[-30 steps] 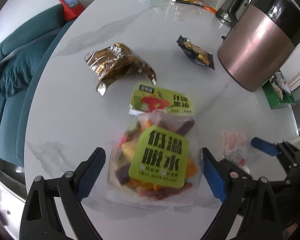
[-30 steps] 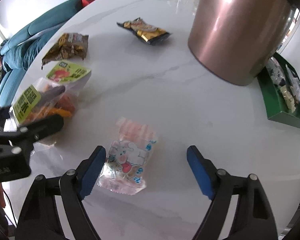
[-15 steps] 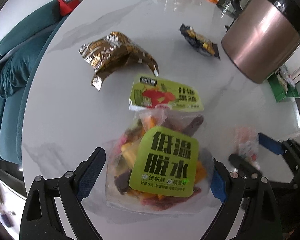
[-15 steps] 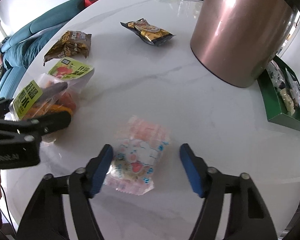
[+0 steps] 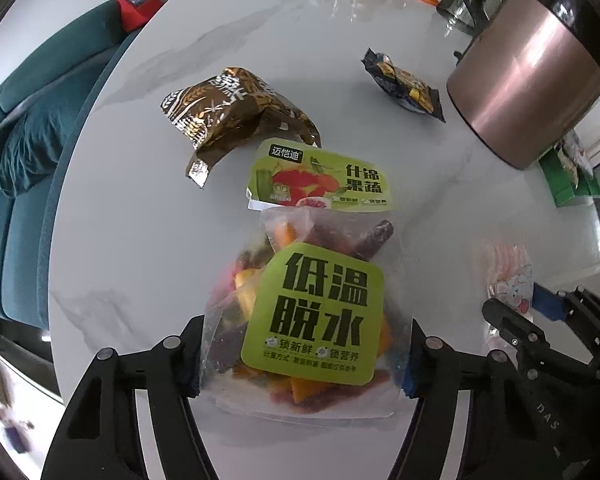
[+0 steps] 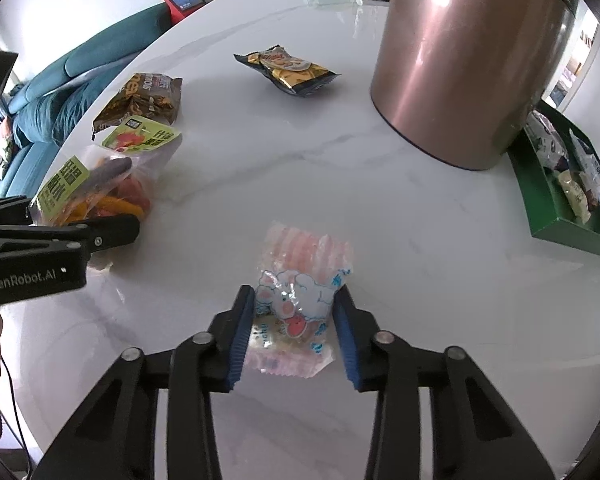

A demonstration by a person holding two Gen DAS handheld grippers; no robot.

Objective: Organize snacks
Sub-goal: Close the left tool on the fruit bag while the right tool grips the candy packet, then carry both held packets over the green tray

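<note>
Evidently the sorting was only partly done: on the marble table (image 6: pixel 400 208), from left to right, the left gripper (image 5: pixel 300 360) had just been closing and was clamped on the sides of the dried fruit bag (image 5: pixel 312 312), while the right gripper (image 6: pixel 294 324) had just been closing too and pinched the pink sheep packet (image 6: pixel 300 304), both bags resting on the tabletop. Further back, the brown foil bag (image 5: pixel 228 108) and the black-and-yellow packet (image 6: pixel 288 70) lay untouched near the copper kettle (image 6: pixel 464 60). At the far right the green box (image 6: pixel 540 196) already held several snacks, so four bags seemingly remained to be put away.
</note>
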